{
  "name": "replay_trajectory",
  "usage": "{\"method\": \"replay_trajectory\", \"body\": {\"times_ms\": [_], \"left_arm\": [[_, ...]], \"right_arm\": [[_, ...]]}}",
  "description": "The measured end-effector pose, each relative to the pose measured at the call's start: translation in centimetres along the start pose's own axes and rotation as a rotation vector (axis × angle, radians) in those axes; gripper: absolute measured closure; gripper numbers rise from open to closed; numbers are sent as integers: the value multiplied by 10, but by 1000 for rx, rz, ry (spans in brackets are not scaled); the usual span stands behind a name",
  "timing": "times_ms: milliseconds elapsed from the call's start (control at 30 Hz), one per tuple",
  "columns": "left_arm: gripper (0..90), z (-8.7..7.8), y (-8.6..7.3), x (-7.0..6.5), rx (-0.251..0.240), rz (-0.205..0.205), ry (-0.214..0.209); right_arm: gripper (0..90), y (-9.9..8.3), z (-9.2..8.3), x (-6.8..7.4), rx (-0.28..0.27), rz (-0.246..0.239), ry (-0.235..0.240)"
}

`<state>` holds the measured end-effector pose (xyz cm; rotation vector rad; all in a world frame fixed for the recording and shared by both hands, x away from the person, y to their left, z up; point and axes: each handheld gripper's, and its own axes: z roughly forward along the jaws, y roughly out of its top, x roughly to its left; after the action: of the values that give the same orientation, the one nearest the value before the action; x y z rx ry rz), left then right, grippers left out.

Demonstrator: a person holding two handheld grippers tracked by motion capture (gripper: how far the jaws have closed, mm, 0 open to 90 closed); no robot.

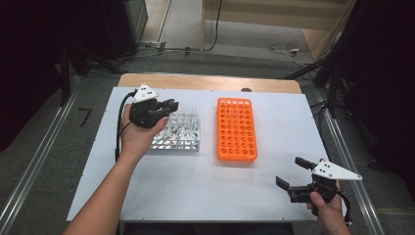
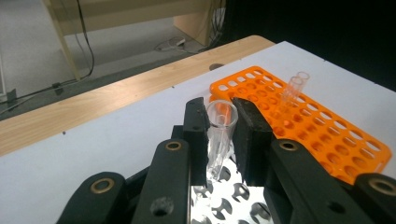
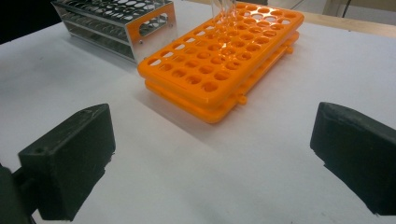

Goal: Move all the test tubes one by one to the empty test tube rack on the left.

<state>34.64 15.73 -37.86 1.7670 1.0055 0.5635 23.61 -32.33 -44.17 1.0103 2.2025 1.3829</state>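
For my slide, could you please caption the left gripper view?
Left tongs grip a clear test tube above the metal rack, orange rack beyond.

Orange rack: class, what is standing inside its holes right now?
The orange rack holds two clear tubes near its far end. The other holes look empty; their bottoms are hidden. A third clear tube is clamped in the left tool, above the metal rack.

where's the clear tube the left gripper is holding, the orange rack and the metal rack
clear tube (image 2: 220,128): left gripper view, on its glass wall between the jaws.
orange rack (image 1: 237,130): high view, on the middle of its holed top.
metal rack (image 1: 179,133): high view, on its top plate, right of the hand.
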Motion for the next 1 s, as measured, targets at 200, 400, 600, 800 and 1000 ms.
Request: {"method": "replay_trajectory", "body": {"times_ms": [200,400,600,800,1000], "left_arm": [[761,13,1,5,23,0,24],[761,22,1,7,55,19,45],[761,32,-2,7,89,31,51],[760,45,-7,7,144,51,48],[760,53,-11,8,186,59,46]], "right_arm": [[0,0,0,-1,-1,0,1],[0,0,-1,-1,-4,1,3],[0,0,-2,-2,-9,9,2],[0,0,-1,-2,-10,10,6],[0,0,-2,-2,-14,9,7]]}}
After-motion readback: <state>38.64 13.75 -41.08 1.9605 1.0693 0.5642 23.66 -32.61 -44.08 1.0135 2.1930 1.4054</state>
